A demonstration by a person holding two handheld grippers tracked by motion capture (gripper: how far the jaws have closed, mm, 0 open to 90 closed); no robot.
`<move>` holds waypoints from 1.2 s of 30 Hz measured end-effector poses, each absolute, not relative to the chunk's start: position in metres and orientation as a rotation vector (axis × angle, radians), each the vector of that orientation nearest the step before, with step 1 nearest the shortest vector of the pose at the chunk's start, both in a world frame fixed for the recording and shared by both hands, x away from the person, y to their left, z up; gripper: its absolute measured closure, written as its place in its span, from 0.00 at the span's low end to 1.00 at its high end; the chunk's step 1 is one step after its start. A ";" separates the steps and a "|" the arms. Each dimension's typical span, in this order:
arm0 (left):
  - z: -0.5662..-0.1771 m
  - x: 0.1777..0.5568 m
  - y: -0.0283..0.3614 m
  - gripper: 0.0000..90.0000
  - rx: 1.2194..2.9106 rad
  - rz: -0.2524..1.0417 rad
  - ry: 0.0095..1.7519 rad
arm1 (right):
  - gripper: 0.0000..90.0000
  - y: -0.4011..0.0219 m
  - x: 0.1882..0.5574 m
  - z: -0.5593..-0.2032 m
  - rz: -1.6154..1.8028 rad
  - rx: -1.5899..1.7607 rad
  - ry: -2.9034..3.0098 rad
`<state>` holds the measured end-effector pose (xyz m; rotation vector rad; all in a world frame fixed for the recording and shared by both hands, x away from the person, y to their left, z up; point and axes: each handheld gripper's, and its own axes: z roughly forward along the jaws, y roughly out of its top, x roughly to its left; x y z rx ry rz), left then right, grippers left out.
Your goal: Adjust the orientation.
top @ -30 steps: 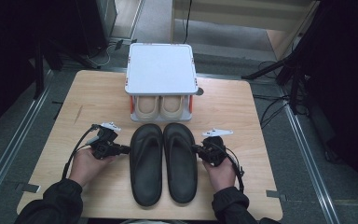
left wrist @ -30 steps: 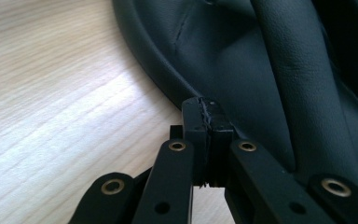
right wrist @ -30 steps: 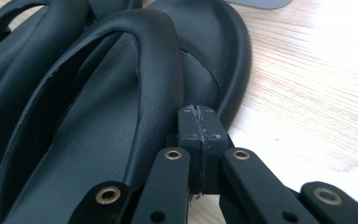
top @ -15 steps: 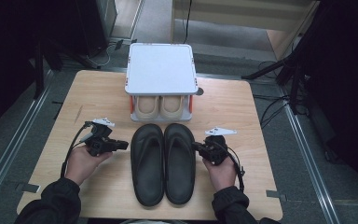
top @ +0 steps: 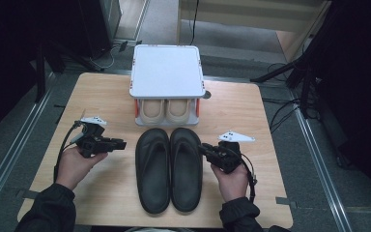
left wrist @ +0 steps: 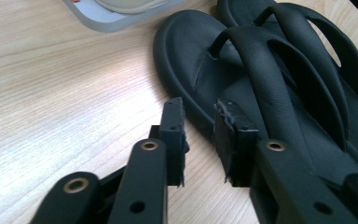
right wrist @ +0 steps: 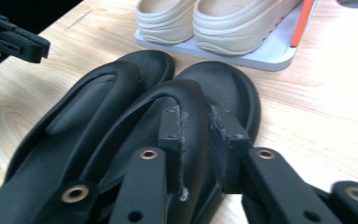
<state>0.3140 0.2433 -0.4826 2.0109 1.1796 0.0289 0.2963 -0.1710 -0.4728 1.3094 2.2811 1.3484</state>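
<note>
Lying side by side at the middle of the wooden surface (top: pixel 251 111), two black sandals (top: pixel 170 169), just in front of a small rack (top: pixel 166 72) holding beige shoes (top: pixel 165 110). Flanking the pair, left tool (top: pixel 121 143) and right tool (top: pixel 202 148), jaws just parted, gripping nothing.

Black flip-flops (top: pixel 169 169) | matte pair, straps up | flat, side by side, touching | toes toward far edge | near-centre of table (top: pixel 251 116)
</note>
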 end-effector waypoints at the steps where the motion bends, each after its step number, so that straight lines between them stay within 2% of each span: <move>1: -0.482 0.314 0.244 0.78 2.010 0.027 1.179 | 0.82 -0.170 0.296 -0.473 1.355 1.315 2.281; 11: -0.479 0.313 0.246 0.69 2.030 0.060 1.151 | 0.67 -0.157 0.283 -0.473 1.395 1.317 2.278; 16: -0.480 0.314 0.248 0.66 2.018 0.047 1.162 | 0.63 -0.147 0.274 -0.475 1.425 1.322 2.273; 24: -0.480 0.315 0.249 0.65 2.007 0.045 1.160 | 0.52 -0.127 0.261 -0.480 1.401 1.311 2.258; 31: -0.480 0.314 0.250 0.65 2.000 0.049 1.163 | 0.50 -0.111 0.260 -0.489 1.372 1.320 2.267; 36: -0.480 0.314 0.250 0.65 2.001 0.055 1.162 | 0.42 -0.102 0.260 -0.493 1.345 1.330 2.246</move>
